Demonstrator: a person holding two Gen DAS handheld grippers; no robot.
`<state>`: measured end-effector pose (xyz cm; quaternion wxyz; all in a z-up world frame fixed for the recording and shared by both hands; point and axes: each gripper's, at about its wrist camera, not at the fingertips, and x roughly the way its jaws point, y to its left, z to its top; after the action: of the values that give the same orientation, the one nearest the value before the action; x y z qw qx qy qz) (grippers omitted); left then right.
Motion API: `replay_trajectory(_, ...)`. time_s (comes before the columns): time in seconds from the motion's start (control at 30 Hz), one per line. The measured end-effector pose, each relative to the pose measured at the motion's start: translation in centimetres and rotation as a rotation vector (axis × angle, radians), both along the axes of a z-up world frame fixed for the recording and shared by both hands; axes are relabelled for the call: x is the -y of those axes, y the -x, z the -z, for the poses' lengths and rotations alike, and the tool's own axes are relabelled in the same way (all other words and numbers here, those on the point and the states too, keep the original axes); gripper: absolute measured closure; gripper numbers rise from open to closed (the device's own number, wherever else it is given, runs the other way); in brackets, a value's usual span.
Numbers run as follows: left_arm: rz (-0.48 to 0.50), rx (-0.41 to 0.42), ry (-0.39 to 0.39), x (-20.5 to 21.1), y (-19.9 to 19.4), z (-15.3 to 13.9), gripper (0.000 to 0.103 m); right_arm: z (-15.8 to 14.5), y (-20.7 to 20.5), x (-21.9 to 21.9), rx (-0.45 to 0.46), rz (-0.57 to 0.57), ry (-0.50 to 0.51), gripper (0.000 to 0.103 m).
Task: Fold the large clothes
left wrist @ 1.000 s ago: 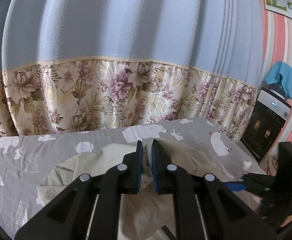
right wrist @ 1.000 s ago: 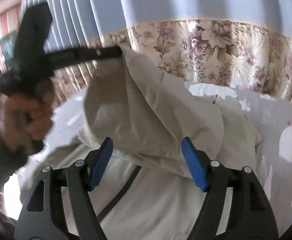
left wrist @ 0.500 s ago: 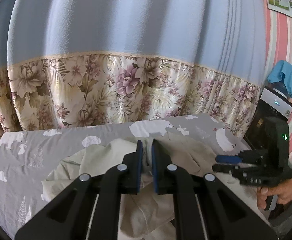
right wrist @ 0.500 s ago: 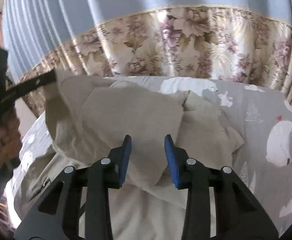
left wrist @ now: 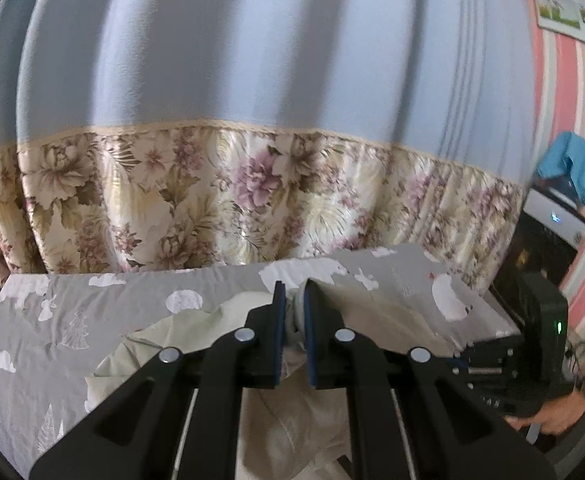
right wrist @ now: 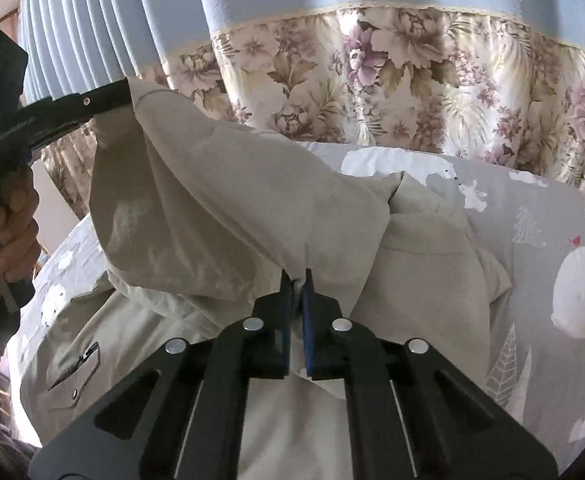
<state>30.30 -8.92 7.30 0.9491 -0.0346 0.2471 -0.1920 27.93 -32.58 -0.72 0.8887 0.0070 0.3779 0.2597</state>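
A large beige garment [right wrist: 252, 200] lies crumpled on a grey bed sheet [right wrist: 532, 220] printed with polar bears. My right gripper [right wrist: 297, 278] is closing tight on a fold of it near the middle, and the blue pads pinch the cloth. My left gripper [right wrist: 126, 92] is shut on another part of the garment and holds it up at the upper left, so the fabric hangs stretched between the two. In the left wrist view the left gripper [left wrist: 292, 292] has the beige garment [left wrist: 304, 420] bunched between its pads, with the right gripper's black body [left wrist: 532, 340] low at the right.
A blue and floral curtain [left wrist: 252, 184] hangs right behind the bed. A water dispenser [left wrist: 548, 220] with a blue cloth [left wrist: 568, 164] on top stands at the right by a pink striped wall. The person's hand [right wrist: 8, 220] grips the left tool.
The right gripper went from wide open to shut on a fold of the garment and came in closer to it. The left gripper kept its hold and barely moved.
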Motion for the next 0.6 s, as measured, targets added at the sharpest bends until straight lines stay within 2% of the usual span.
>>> replay_trajectory(0.1,-0.002,0.002,0.012,0.3,-0.2,-0.1,0.095,0.7,0.3,0.2,0.012,0.062,0.016,0.100)
replay_trajectory(0.17,0.034,-0.003,0.004,1.2,-0.3,-0.2,0.095,1.5,0.3,0.1,0.016,0.104,0.056,0.099)
replay_trajectory(0.23,0.061,0.007,-0.034,2.2,-0.3,-0.4,0.094,1.5,0.7,0.2,0.048,0.174,0.102,0.088)
replay_trajectory(0.3,0.091,0.022,-0.074,3.1,-0.2,-1.1,0.094,0.1,2.0,0.9,0.091,0.198,0.035,0.064)
replay_trajectory(0.37,0.107,0.030,-0.090,3.4,-0.5,-1.9,0.094,-1.8,4.0,1.0,0.139,0.117,-0.098,0.051)
replay_trajectory(0.43,0.115,0.024,-0.084,3.4,-0.9,-2.5,0.094,-2.6,5.2,-1.0,0.131,-0.006,-0.150,0.049)
replay_trajectory(0.53,0.116,0.013,-0.069,3.2,-1.2,-2.8,0.094,-2.4,6.3,-4.9,0.151,-0.082,-0.090,0.048)
replay_trajectory(0.6,0.115,0.005,-0.060,3.1,-1.1,-2.6,0.094,-1.9,5.9,-6.4,0.148,-0.052,-0.065,0.048)
